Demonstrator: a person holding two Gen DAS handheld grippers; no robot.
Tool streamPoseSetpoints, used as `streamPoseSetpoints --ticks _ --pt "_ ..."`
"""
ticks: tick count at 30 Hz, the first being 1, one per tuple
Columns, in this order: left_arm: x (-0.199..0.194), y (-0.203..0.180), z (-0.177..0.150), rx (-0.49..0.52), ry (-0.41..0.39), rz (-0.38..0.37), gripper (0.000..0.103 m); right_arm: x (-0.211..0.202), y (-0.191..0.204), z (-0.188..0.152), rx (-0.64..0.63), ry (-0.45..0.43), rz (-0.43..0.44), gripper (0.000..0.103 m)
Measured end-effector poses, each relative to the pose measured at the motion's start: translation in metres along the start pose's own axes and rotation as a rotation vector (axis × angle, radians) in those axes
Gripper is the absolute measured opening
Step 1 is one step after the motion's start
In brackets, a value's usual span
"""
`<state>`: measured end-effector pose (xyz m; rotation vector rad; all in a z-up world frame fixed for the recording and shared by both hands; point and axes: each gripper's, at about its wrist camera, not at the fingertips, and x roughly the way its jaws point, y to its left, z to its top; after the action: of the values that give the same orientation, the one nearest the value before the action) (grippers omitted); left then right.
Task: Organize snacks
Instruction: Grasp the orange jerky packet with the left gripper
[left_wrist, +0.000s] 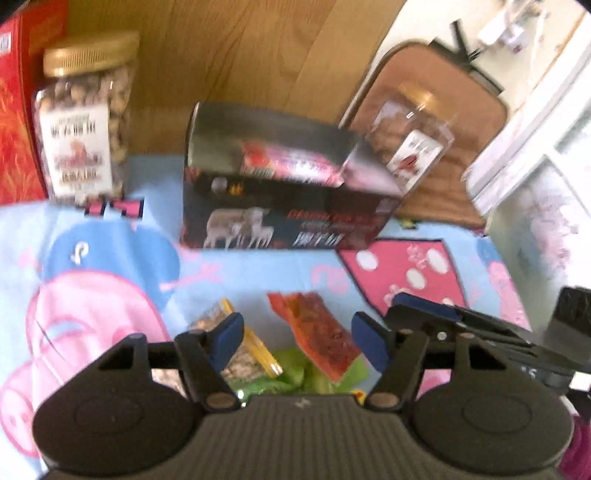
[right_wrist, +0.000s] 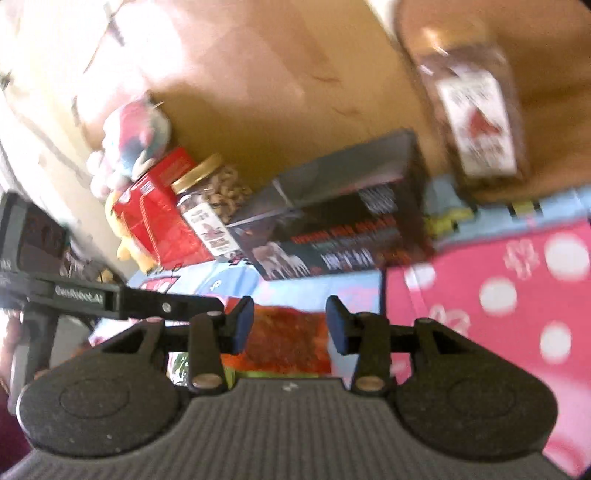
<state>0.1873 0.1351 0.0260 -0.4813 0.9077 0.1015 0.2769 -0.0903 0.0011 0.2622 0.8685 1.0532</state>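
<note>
My left gripper (left_wrist: 297, 341) is open above a small heap of snack packets: an orange-red packet (left_wrist: 317, 332), a yellow-edged packet (left_wrist: 240, 350) and a green one (left_wrist: 295, 376). My right gripper (right_wrist: 290, 326) is open over the orange-red packet (right_wrist: 288, 339), jaws either side of it, not closed. Behind stand a dark box with sheep pictures (left_wrist: 288, 192) (right_wrist: 332, 229), a nut jar with gold lid (left_wrist: 83, 125) (right_wrist: 212, 206) and a red box (left_wrist: 18, 110) (right_wrist: 159, 210). A second jar (left_wrist: 410, 140) (right_wrist: 476, 122) stands tilted at the right.
Everything lies on a blue and pink cartoon cloth (left_wrist: 92, 277) (right_wrist: 498, 295). A wooden board (left_wrist: 240, 55) rises behind. A tan cushion (left_wrist: 443, 122) is at the back right. Plush toys (right_wrist: 136, 136) sit at the far left. The right gripper's body (left_wrist: 480, 332) shows beside my left one.
</note>
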Motion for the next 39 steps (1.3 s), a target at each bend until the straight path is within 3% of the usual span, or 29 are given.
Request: streamPoseSetpoints --ticks 6,7,9,11,16,24,34,39 --pt "0.018 -0.007 -0.001 -0.032 0.027 0.012 0.039 0.013 -0.006 -0.013 0.079 0.019 0.000 0.046" --pt "0.020 -0.009 -0.002 -0.032 0.030 0.015 0.027 0.015 -0.006 -0.014 0.078 0.024 0.000 0.045" --pt "0.026 -0.013 -0.003 -0.037 0.034 0.009 0.023 0.019 -0.009 -0.018 0.090 0.038 -0.004 0.042" --pt "0.030 -0.021 -0.003 -0.020 0.024 0.016 0.022 0.022 -0.015 -0.022 0.115 0.051 -0.012 0.034" --pt "0.030 -0.042 -0.005 0.034 -0.002 0.040 0.018 0.009 -0.022 -0.026 0.136 0.036 -0.010 0.029" --pt "0.026 -0.068 -0.022 0.164 -0.066 0.159 0.019 -0.010 -0.014 -0.035 0.064 0.023 -0.074 0.030" --pt "0.016 -0.076 -0.040 0.192 -0.117 0.221 0.022 -0.034 0.001 -0.048 0.000 -0.031 -0.129 0.032" --pt "0.013 -0.074 -0.045 0.177 -0.130 0.203 0.020 -0.038 0.006 -0.050 -0.017 -0.034 -0.135 0.032"
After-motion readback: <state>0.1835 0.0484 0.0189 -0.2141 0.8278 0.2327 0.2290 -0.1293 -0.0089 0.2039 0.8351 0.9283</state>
